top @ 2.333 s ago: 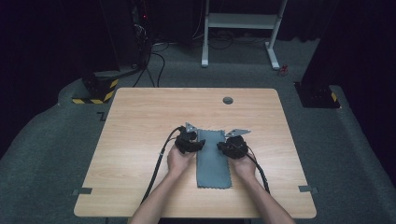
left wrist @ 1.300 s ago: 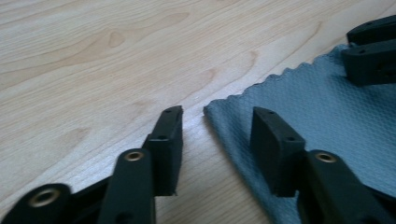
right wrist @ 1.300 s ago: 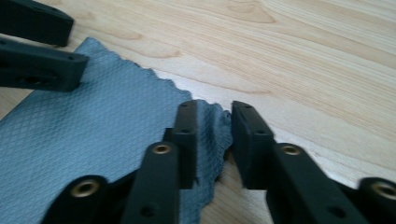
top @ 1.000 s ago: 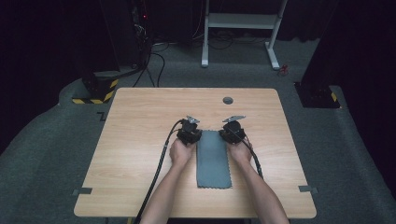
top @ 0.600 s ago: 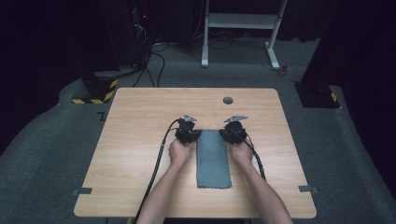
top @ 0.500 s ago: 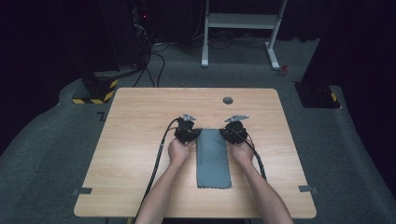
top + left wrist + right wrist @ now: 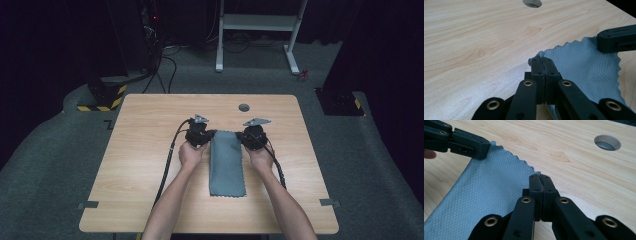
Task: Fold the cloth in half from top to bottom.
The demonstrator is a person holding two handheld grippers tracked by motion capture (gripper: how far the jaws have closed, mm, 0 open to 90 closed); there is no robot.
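A grey-blue cloth (image 7: 226, 165) lies as a long strip down the middle of the wooden table (image 7: 140, 150). My left gripper (image 7: 210, 134) is shut on its far left corner, with the zigzag hem pinched between the jaws in the left gripper view (image 7: 541, 60). My right gripper (image 7: 241, 135) is shut on the far right corner, seen up close in the right gripper view (image 7: 539, 178). The far edge of the cloth (image 7: 579, 67) hangs slightly off the wood between the two grippers. The rest of the cloth (image 7: 486, 190) runs back toward the person.
A round cable hole (image 7: 244, 107) sits in the table beyond the grippers, also seen as the hole (image 7: 607, 143) in the right gripper view. Black cables (image 7: 167, 165) trail along the forearms. Bare wood lies on both sides of the cloth. A white stand (image 7: 257, 30) is on the floor behind.
Both grippers moved from the cloth's sides forward to its far corners and closed on them. Over the last second both hands rose a little with the corners.
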